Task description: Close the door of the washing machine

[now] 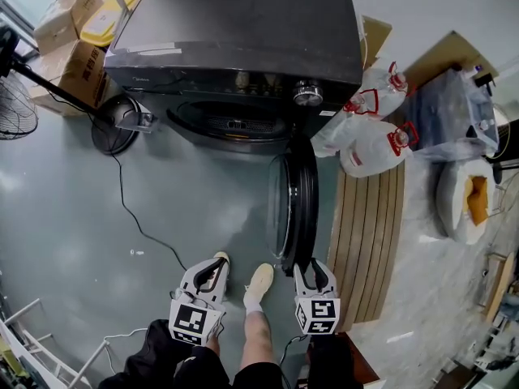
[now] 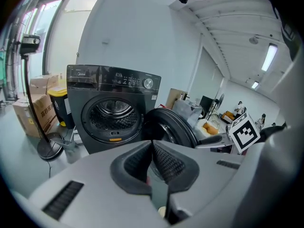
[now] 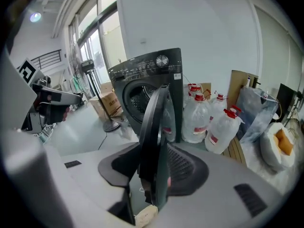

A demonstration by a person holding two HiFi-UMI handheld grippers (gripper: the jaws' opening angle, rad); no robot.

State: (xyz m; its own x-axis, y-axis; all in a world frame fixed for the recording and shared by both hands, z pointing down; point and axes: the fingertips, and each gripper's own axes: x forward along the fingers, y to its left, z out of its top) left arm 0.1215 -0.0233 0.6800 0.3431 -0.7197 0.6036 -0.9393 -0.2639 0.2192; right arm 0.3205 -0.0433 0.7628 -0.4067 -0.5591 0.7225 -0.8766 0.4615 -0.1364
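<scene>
A dark grey front-loading washing machine [image 1: 235, 31] stands ahead, its drum [image 2: 111, 115] open. Its round door [image 1: 293, 209] is swung out towards me, edge-on. My right gripper [image 1: 312, 270] is at the door's near edge. In the right gripper view the door rim [image 3: 154, 122] runs between the two dark pads [image 3: 183, 167], and that gripper [image 3: 153, 150] is shut on it. My left gripper [image 1: 212, 267] hangs left of the door over the grey floor, apart from it. Its jaws [image 2: 152, 144] are shut with nothing in them, pointing at the machine's front [image 2: 111, 87].
Large water jugs [image 1: 373, 148] with red caps stand right of the machine, beside a wooden slat board [image 1: 369, 233] and a white sack [image 1: 466, 197]. A fan stand base [image 1: 113, 124] with a trailing cable and cardboard boxes [image 1: 77, 71] are at the left. My shoe [image 1: 259, 286] is between the grippers.
</scene>
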